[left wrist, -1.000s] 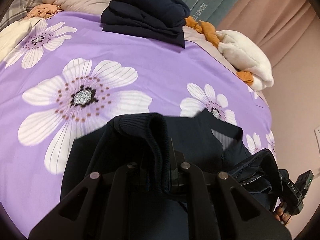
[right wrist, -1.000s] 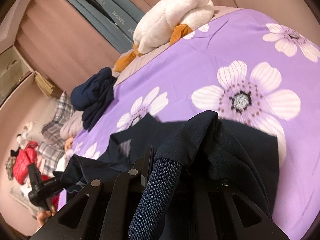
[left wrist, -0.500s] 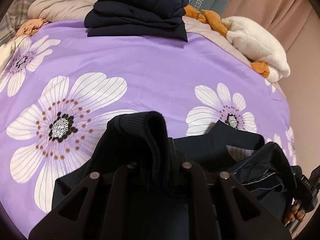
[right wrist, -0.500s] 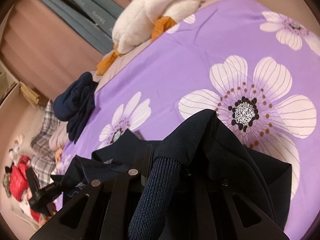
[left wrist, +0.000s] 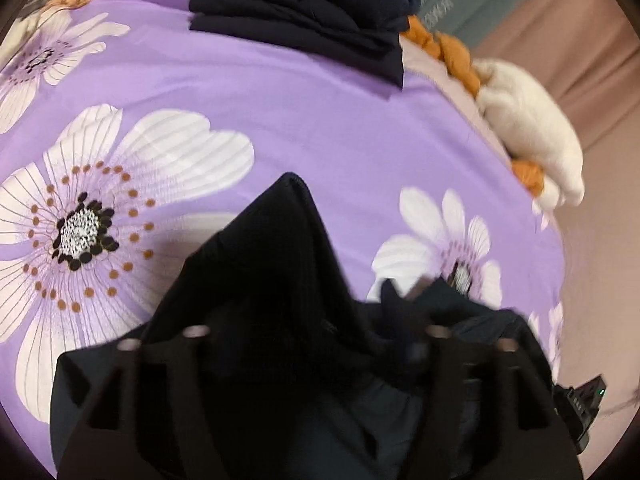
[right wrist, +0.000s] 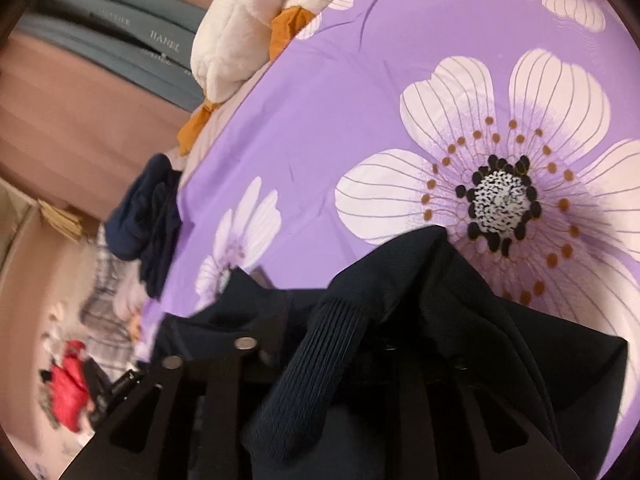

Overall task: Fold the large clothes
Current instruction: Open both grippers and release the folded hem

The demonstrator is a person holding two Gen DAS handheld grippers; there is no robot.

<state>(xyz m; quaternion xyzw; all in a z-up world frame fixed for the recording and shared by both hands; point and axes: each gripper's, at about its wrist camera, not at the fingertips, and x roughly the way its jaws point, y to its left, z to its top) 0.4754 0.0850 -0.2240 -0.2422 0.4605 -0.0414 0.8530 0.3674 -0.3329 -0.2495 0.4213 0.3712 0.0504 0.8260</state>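
As both jaws spread, left gripper and right gripper releasing navy sweater beside big flower; cuff may snag on finger, dragging fold open.

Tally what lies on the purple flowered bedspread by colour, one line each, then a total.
Dark navy: 2, the garment between the opening left gripper and right gripper, and the folded stack
White and orange: 1, the plush toy
Total: 3
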